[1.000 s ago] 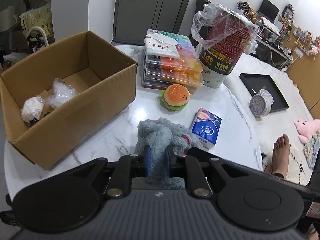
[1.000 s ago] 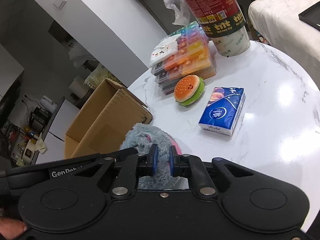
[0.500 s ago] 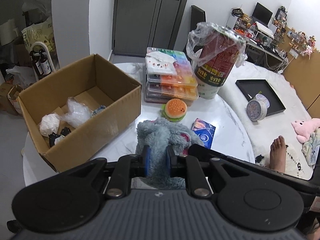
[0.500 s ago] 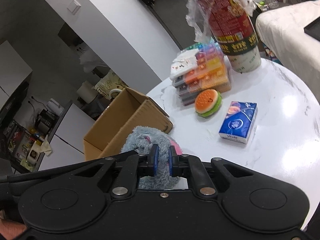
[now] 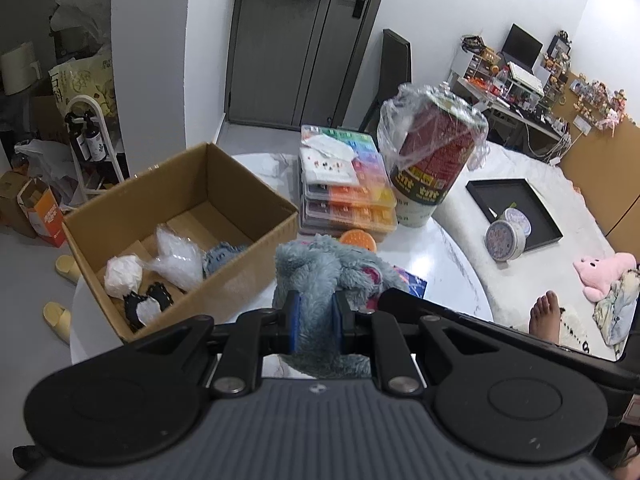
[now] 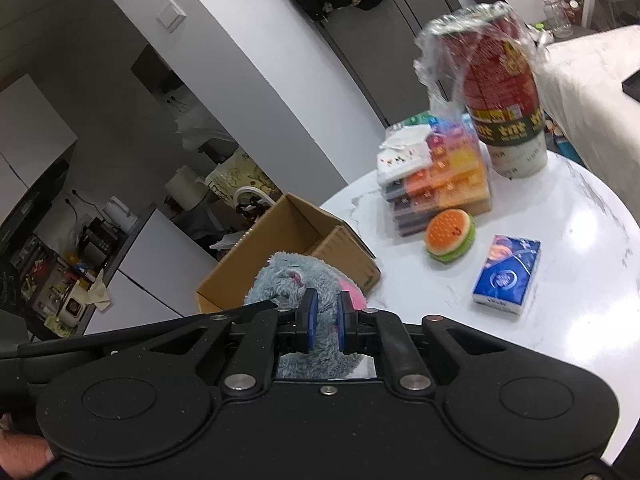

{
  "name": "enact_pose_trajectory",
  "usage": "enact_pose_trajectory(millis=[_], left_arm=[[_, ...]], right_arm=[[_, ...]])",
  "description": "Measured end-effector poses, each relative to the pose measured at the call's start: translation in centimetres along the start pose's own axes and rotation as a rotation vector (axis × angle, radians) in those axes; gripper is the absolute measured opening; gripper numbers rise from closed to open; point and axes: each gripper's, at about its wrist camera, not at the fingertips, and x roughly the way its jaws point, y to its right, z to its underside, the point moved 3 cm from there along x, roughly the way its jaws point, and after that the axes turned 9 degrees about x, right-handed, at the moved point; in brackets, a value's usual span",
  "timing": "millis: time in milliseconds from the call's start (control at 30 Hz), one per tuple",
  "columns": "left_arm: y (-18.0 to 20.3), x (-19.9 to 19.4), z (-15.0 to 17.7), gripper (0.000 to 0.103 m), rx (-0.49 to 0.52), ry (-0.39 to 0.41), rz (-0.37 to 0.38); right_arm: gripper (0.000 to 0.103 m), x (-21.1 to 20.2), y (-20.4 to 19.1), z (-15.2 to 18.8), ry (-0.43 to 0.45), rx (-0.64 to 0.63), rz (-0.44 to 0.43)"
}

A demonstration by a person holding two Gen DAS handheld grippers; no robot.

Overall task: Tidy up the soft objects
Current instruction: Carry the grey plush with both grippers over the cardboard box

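A fluffy grey-blue plush toy (image 5: 324, 268) with pink patches hangs above the white marble table (image 5: 448, 264), held from two sides. My left gripper (image 5: 316, 320) is shut on its fur, and my right gripper (image 6: 325, 320) is shut on the same plush toy (image 6: 296, 276). An open cardboard box (image 5: 248, 264) stands just left of the toy, with crumpled plastic bags and small dark items inside. In the right wrist view the cardboard box (image 6: 340, 240) lies right behind the toy. A burger-shaped squishy (image 6: 450, 236) and a blue tissue pack (image 6: 508, 272) rest on the table.
A stack of colourful bead cases (image 5: 348, 184) and a tall red snack tub wrapped in plastic (image 5: 432, 160) stand at the table's far side. To the right is a bed with a black tray (image 5: 516, 212), a pink plush (image 5: 604, 272) and a person's bare foot (image 5: 544, 316).
Both grippers have risen with the plush toy, lifting it off the table. The table, the box and the burger now sit lower and farther away in both views.
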Motion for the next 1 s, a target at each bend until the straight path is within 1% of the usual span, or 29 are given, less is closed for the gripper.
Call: enact_pose_trajectory(millis=[200,433,700,800,1000], left_arm=[[-0.9,-0.7,-1.1,0.015,-0.007,0.017,0.006],[-2.4,-1.0,-2.2,0.015,-0.037,0.041,0.000],[-4.4,-0.6,-3.3,0.015,-0.076,0.059,-0.004],[-4.9,-0.3,-3.7,0.015,-0.075,0.072,-0.015],[-6.2,0.5,-4.1,0.015,-0.108,0.072,-0.014]], right_arm=[[0.010,0.0,-1.5,-1.0,0.010,-0.016,-0.007],[0.010,1.2,-3.2,-2.1,0.003,-0.043,-0.010],[0.010,2.9,-4.7,-3.1,-0.006,-0.073,-0.015],[0.010,3.7,-5.1,-3.5,-0.009,-0.074,-0.016],[0.010,5.3,-5.3,-3.9,-0.023,-0.065,-0.021]])
